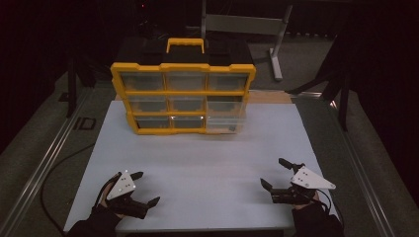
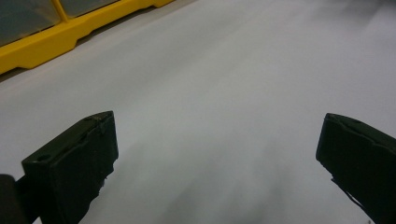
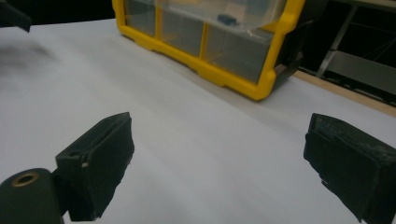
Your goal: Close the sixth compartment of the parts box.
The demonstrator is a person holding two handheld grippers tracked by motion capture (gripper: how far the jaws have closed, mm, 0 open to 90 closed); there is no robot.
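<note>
Yellow organizer case is stood upright at the far end of the white table, roughly centered, with its black carry handle section on top and a yellow handle above that. Three rows of three clear drawers are faced toward the person. The bottom right drawer looks pulled out a bit, and something small and blue can be made out inside a clear drawer in the right gripper view, though what it is can't be told.

Over at the near left edge, the left gripper is held in a gloved hand, jaws spread wide with nothing between them. In the left gripper view just bare table is seen between the two black jaws, with the case's yellow bottom edge off at the top left.

At the near right edge, the right gripper is held the same way, jaws wide apart and empty, grey plate on top. Both grippers are kept well apart from the case and from each other.
</note>
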